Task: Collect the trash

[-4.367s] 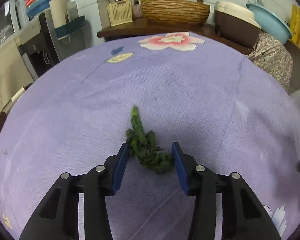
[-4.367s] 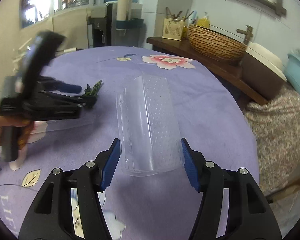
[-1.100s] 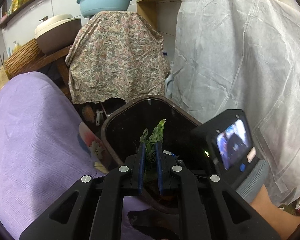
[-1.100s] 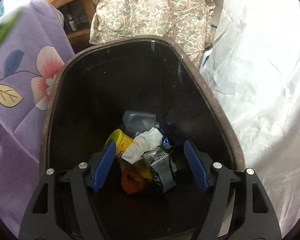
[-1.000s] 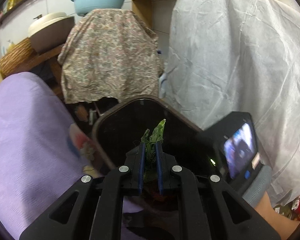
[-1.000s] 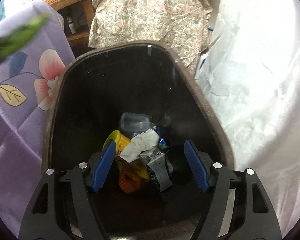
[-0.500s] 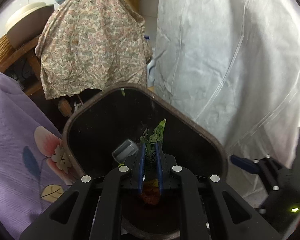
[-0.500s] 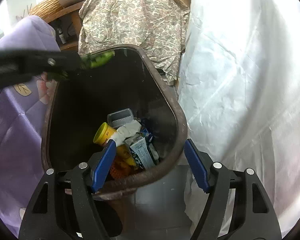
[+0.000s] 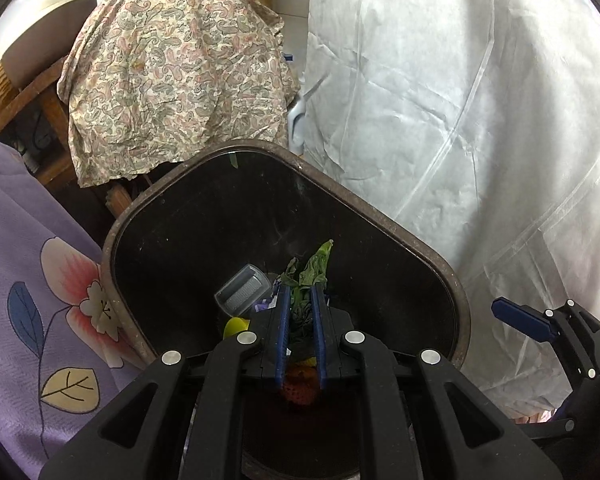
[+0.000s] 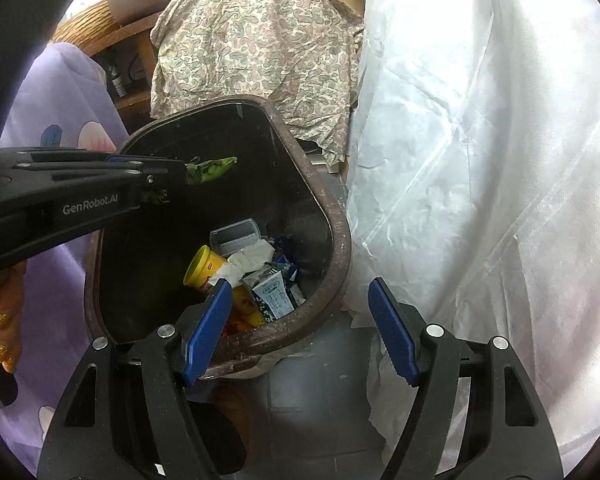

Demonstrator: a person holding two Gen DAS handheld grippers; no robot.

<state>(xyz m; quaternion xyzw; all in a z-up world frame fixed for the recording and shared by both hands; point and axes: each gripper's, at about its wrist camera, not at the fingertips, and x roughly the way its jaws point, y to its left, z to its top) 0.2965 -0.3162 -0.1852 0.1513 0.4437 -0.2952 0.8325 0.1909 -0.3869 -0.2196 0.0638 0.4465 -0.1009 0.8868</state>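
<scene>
Drop step in hand. My left gripper [image 9: 299, 298] hangs over the open bin [image 9: 456, 292], fingers just starting to part, with the green leaf scrap [image 9: 314, 270] between them and poking out ahead. Right gripper [image 10: 300, 320] has fingers wide apart and empty, straddling the bin's near rim. Next, I judge: open the left fully so the scrap falls among the rubbish below.

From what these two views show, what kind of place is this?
Probably a lived-in home kitchen or dining corner: a dark brown plastic trash bin holding packaging, a purple flowered tablecloth, and a paisley cloth draped over furniture beside wooden shelves.
</scene>
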